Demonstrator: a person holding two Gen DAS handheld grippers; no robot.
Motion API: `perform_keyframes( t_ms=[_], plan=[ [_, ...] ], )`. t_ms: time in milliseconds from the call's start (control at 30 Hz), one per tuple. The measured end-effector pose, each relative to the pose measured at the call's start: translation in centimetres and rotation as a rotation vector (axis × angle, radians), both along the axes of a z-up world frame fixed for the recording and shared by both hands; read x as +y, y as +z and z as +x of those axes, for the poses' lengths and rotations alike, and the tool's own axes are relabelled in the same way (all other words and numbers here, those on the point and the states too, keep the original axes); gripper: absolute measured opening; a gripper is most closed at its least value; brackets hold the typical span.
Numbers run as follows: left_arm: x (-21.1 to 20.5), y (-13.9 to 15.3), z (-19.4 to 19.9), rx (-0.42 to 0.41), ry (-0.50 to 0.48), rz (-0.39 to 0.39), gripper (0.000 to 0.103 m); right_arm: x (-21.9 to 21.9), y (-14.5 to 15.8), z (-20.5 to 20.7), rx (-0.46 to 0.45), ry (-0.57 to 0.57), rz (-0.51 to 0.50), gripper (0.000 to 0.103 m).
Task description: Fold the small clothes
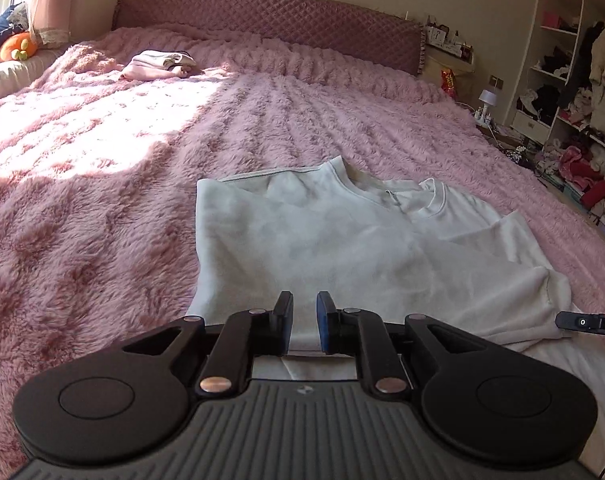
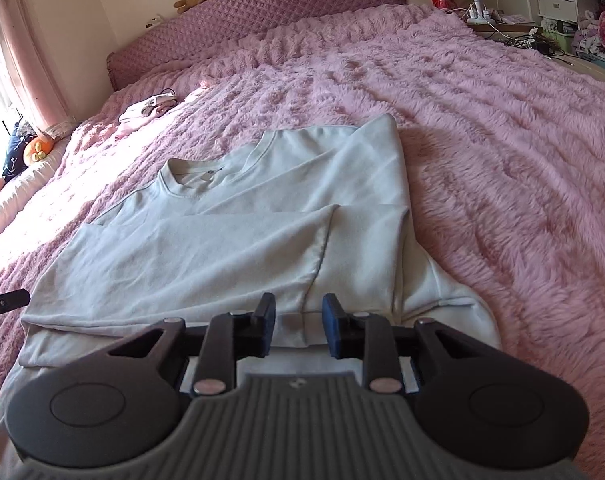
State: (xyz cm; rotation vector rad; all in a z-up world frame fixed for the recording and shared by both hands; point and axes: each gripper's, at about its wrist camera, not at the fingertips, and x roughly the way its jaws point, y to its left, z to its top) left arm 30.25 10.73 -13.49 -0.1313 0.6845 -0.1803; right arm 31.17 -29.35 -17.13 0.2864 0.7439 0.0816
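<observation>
A white long-sleeved top (image 1: 342, 236) lies flat on the pink fluffy bedspread (image 1: 102, 200), collar toward the headboard, both sleeves folded in over the body. It also shows in the right wrist view (image 2: 230, 232). My left gripper (image 1: 304, 304) is open and empty, low over the top's near left hem. My right gripper (image 2: 298, 308) is open and empty, low over the near right hem by the folded sleeve. The tip of the right gripper shows at the right edge of the left wrist view (image 1: 582, 323); the tip of the left gripper shows in the right wrist view (image 2: 6, 300).
A small pile of folded pink and white clothes (image 1: 158, 65) lies near the headboard (image 1: 270, 16), also in the right wrist view (image 2: 146, 110). Open shelves with clothes (image 1: 574, 100) stand right of the bed. An orange plush toy (image 1: 16, 46) sits by the window.
</observation>
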Motion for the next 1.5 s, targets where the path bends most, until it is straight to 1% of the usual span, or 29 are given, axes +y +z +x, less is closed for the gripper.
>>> perform_keyframes(
  t_ms=[67, 100, 167, 233, 300, 367, 433, 467, 500, 533, 600, 633, 667, 733, 800, 833, 967, 1000, 1100, 1200, 1333, 1500],
  plan=[
    [0.2, -1.4, 0.8, 0.075, 0.042, 0.020, 0.018, -0.3, -0.8, -0.1, 0.020, -0.013, 0.004, 0.021],
    [0.7, -2.2, 1.0, 0.114, 0.062, 0.003, 0.018, -0.5, -1.1, -0.2, 0.023, -0.020, 0.015, 0.021],
    [1.8, -3.2, 0.7, 0.140, 0.088, -0.062, 0.018, -1.0, -1.4, -0.5, 0.029, -0.024, 0.031, 0.021],
    [2.4, -2.9, 0.4, 0.148, 0.106, -0.100, 0.018, -1.1, -1.5, -0.6, 0.038, -0.023, 0.021, 0.022],
    [2.7, -1.9, -0.1, 0.150, 0.126, -0.124, 0.018, -1.1, -0.8, -1.0, 0.049, -0.027, 0.012, 0.023],
    [3.0, -0.6, -1.0, 0.146, 0.127, -0.142, 0.018, -1.4, 0.7, -2.2, 0.034, -0.026, 0.027, 0.028],
    [3.3, 1.3, -2.8, 0.126, 0.131, -0.155, 0.024, -1.7, 2.3, -3.8, 0.008, -0.016, 0.035, 0.031],
    [3.5, 1.9, -3.7, 0.116, 0.131, -0.164, 0.030, -1.9, 3.6, -5.0, -0.011, -0.011, 0.030, 0.039],
    [3.6, 2.7, -4.8, 0.104, 0.136, -0.175, 0.037, -2.0, 4.3, -5.9, -0.021, -0.003, 0.027, 0.044],
    [3.8, 3.5, -6.1, 0.100, 0.142, -0.195, 0.040, -2.3, 5.3, -7.3, -0.032, 0.012, 0.027, 0.049],
    [4.2, 4.2, -8.5, 0.103, 0.143, -0.224, 0.052, -2.6, 6.9, -9.9, -0.050, 0.037, 0.028, 0.049],
    [4.5, 4.5, -10.0, 0.109, 0.147, -0.237, 0.053, -2.6, 7.4, -10.9, -0.053, 0.044, 0.024, 0.054],
    [4.7, 4.8, -11.4, 0.120, 0.148, -0.248, 0.057, -2.8, 8.0, -12.4, -0.057, 0.051, 0.016, 0.059],
    [5.3, 5.0, -14.5, 0.134, 0.153, -0.254, 0.061, -3.2, 9.1, -15.3, -0.067, 0.071, 0.015, 0.061],
    [6.0, 4.9, -17.5, 0.155, 0.161, -0.255, 0.065, -3.7, 9.6, -18.0, -0.064, 0.089, 0.021, 0.066],
    [6.4, 4.7, -18.9, 0.169, 0.168, -0.253, 0.065, -4.0, 9.7, -19.3, -0.059, 0.090, 0.021, 0.069],
    [8.3, 3.2, -23.0, 0.223, 0.221, -0.242, 0.065, -5.3, 8.8, -24.0, -0.015, 0.083, 0.023, 0.069],
    [8.9, 2.7, -23.6, 0.239, 0.232, -0.253, 0.065, -5.7, 8.3, -25.0, 0.005, 0.074, 0.024, 0.069],
    [10.3, 1.2, -25.4, 0.276, 0.263, -0.320, 0.065, -6.8, 7.0, -27.0, 0.044, 0.037, 0.036, 0.069],
    [10.7, 0.0, -26.8, 0.288, 0.253, -0.371, 0.065, -7.6, 6.0, -28.2, 0.071, 0.011, 0.046, 0.069],
    [10.4, -1.4, -27.7, 0.303, 0.234, -0.415, 0.065, -8.2, 4.8, -29.2, 0.096, -0.002, 0.053, 0.068],
    [10.0, -3.3, -27.6, 0.334, 0.229, -0.508, 0.065, -8.0, 3.3, -29.3, 0.136, 0.023, 0.072, 0.059]
  ],
)
